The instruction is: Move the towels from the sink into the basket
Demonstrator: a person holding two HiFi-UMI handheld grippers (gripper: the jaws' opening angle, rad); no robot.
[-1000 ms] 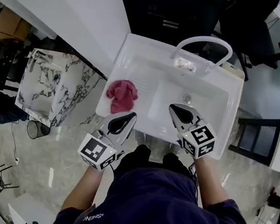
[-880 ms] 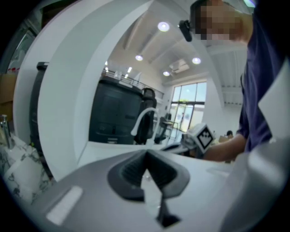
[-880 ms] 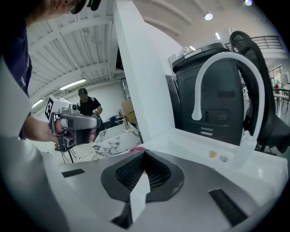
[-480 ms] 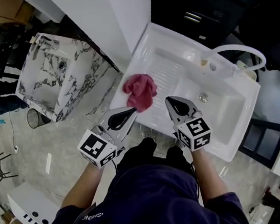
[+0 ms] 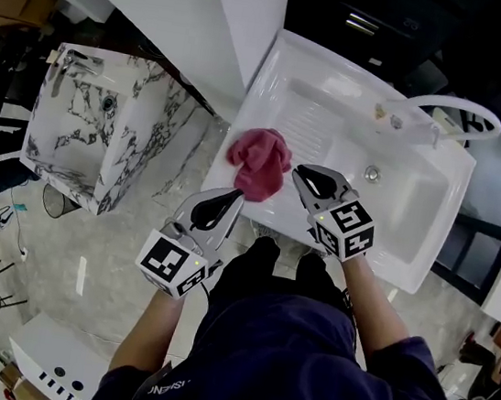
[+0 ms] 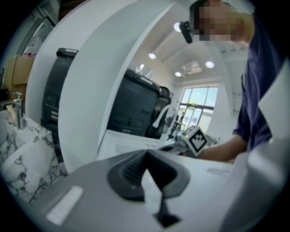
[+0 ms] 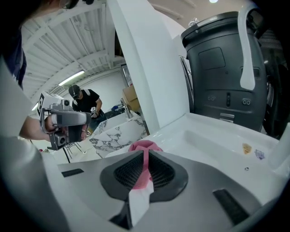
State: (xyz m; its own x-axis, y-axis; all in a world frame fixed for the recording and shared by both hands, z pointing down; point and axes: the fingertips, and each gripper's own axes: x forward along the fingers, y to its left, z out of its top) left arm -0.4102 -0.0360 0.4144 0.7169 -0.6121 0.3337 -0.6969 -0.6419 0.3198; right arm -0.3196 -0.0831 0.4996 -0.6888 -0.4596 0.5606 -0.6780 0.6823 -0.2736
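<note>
A crumpled pink towel (image 5: 258, 160) lies on the ribbed drainboard at the left of the white sink (image 5: 399, 211). My right gripper (image 5: 301, 175) is shut and empty, its tips just right of the towel and close to it. Along its jaws in the right gripper view (image 7: 146, 152) the towel (image 7: 144, 146) shows right past the tips. My left gripper (image 5: 225, 202) hovers below the towel at the sink's front edge, shut, with nothing in it (image 6: 146, 155). No basket is in view.
A curved white faucet (image 5: 448, 109) rises at the sink's far right. A marble-patterned vanity (image 5: 103, 128) stands to the left, across a strip of floor. A dark machine (image 7: 226, 68) sits behind the sink. A person in black (image 7: 84, 103) stands far off.
The right gripper has shifted left from over the basin to beside the pink towel. The view has swung, so the sink and towel sit nearer both grippers. Both stay shut.
</note>
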